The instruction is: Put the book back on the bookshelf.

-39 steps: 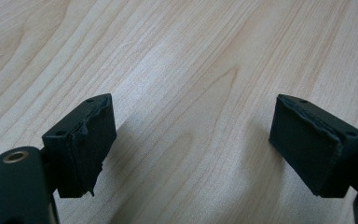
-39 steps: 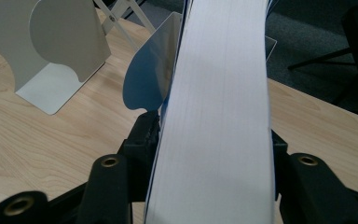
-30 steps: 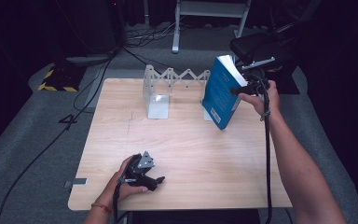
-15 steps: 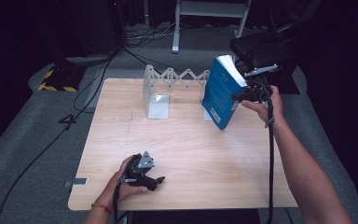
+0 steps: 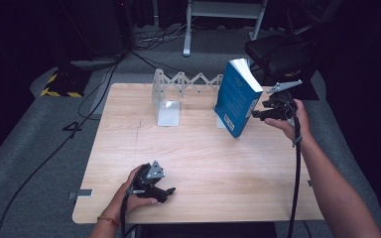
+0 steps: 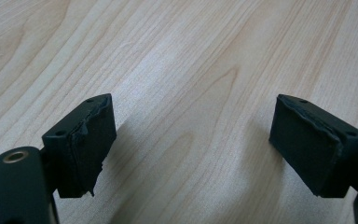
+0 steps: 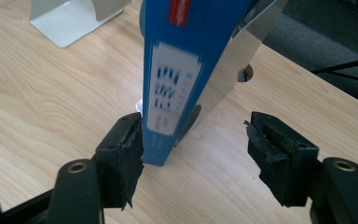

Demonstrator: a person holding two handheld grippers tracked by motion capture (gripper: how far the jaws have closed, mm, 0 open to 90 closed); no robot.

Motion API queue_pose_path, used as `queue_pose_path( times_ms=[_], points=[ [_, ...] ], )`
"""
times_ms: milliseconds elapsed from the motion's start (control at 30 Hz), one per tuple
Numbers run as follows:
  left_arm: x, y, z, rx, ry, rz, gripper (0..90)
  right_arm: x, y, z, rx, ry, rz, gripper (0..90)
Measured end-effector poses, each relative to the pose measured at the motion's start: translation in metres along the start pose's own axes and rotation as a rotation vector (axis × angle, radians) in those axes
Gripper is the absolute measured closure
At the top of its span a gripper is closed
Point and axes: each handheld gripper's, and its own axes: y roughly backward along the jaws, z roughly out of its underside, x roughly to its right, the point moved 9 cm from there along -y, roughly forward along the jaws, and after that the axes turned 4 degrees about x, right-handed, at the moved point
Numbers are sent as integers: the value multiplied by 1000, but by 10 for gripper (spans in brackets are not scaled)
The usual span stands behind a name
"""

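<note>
A blue book (image 5: 235,96) stands tilted on the wooden table (image 5: 203,163), leaning at the right end of a metal expanding book rack (image 5: 186,82). My right gripper (image 5: 259,113) is open at the book's lower right side. In the right gripper view the book's spine (image 7: 172,84) rises just beside the left jaw, with the gripper (image 7: 196,140) spread wider than the spine and the shiny bookend (image 7: 235,60) behind it. My left gripper (image 5: 164,192) rests near the table's front edge, open (image 6: 191,135) over bare wood.
The rack's left bookend (image 5: 167,111) stands at the back middle of the table. A black chair (image 5: 283,54) sits just beyond the back right corner. Cables (image 5: 79,124) run over the grey floor at the left.
My right gripper has dropped a little lower along the book's right side. The book and the left gripper have hardly moved.
</note>
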Motion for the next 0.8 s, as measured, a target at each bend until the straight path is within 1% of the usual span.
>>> queue_pose_path(
  times_ms=[33, 100, 133, 167, 233, 367, 467, 533, 667, 700, 733, 767, 800],
  points=[
    [0, 0, 0, 0, 0, 0, 149, 0, 0, 3, 1, 13, -2, 356],
    [0, 0, 0, 0, 0, 0, 150, -1, 2, 5, 1, 18, -7, 356],
    [0, 0, 0, 0, 0, 0, 149, -1, 3, 7, 11, 27, 0, 350],
    [0, 0, 0, 0, 0, 0, 150, -1, 5, 10, 10, 44, 15, 342],
    [0, 0, 0, 0, 0, 0, 150, -2, 7, 16, 9, 65, 19, 342],
    [0, 0, 0, 0, 2, -1, 150, -8, 13, 27, 28, 108, 3, 331],
    [0, 0, 0, 0, 0, 0, 150, -12, 15, 36, 24, 147, 1, 324],
    [0, 0, 0, 0, 0, 0, 149, -15, 15, 43, 29, 164, -8, 324],
    [0, 0, 0, 0, 0, 0, 149, -17, 15, 58, 13, 182, 7, 318],
    [0, 0, 0, 0, 1, 0, 150, -19, 15, 62, 9, 178, -2, 318],
    [0, 0, 0, 0, 1, 0, 149, -19, 15, 62, 9, 178, -2, 318],
    [0, 0, 0, 1, 0, 0, 150, -21, 16, 70, 15, 175, -17, 318],
    [0, 0, 0, 1, 0, 0, 149, -21, 16, 70, 15, 175, -17, 318]
  ],
)
